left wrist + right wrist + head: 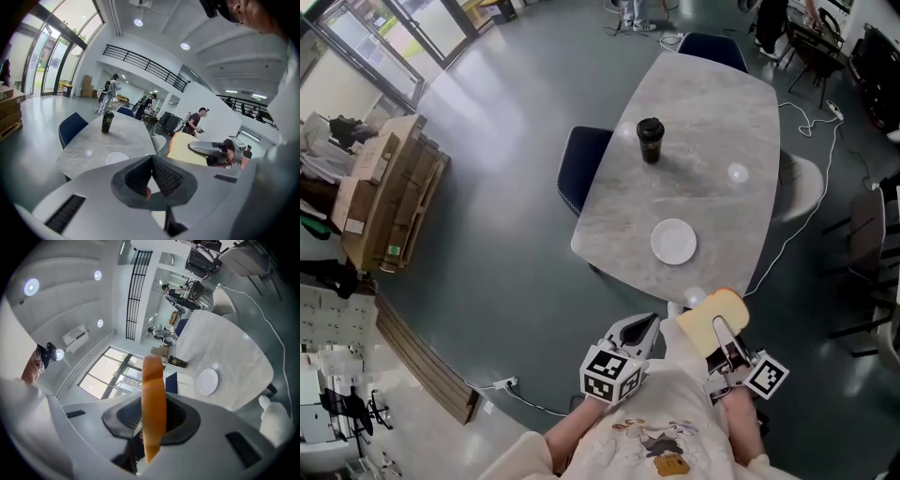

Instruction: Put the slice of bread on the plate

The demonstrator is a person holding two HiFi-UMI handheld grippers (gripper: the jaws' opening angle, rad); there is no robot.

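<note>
A slice of bread (pixel 712 317) with a tan crust stands clamped edge-on between the jaws of my right gripper (pixel 722 332), just short of the table's near corner. The right gripper view shows the same slice (pixel 153 399) upright in the right gripper (pixel 154 414). A white round plate (pixel 673 241) lies empty on the marble table (pixel 712 112), ahead of the bread; it also shows as the plate (pixel 116 158) and the plate (pixel 207 381). My left gripper (pixel 642 328) hovers beside the right one, its pads meeting at the tip and holding nothing, as the left gripper (pixel 152 161) shows.
A dark lidded cup (pixel 650 141) stands farther back on the table. A navy chair (pixel 579 169) sits at the table's left side, a white chair (pixel 802 183) at its right. A cable (pixel 811 178) trails on the floor. Cardboard boxes (pixel 389 192) stand far left. People stand in the background.
</note>
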